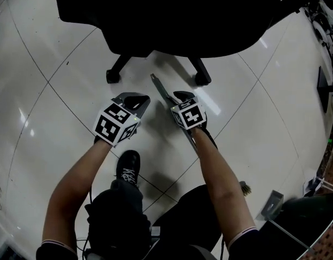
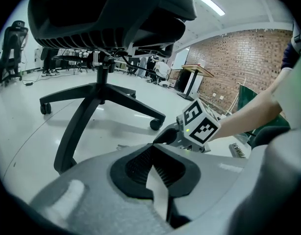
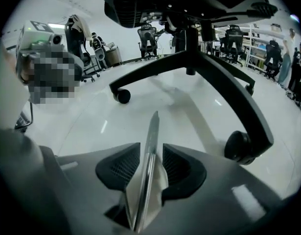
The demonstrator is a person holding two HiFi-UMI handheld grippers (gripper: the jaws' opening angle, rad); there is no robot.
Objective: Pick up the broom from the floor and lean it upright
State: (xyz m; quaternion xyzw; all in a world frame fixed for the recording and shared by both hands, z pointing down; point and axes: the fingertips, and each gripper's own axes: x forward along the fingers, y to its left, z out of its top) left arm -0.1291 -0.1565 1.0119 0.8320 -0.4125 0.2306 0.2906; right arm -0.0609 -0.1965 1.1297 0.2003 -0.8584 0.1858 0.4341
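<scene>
A black office chair (image 1: pixel 182 15) stands on the glossy white tiled floor (image 1: pixel 58 118), and its wheels (image 1: pixel 113 76) rest on thin dark seams. Far behind are a brick wall (image 2: pixel 238 58) and more chairs (image 3: pixel 146 35).

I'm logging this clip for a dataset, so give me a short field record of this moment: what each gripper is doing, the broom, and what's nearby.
right gripper: shut on the broom handle
left gripper: shut, nothing between its jaws
handle direction: tip points toward the office chair and runs back under the right forearm
broom head: low, by the person's right side
leaned upright: not yet
</scene>
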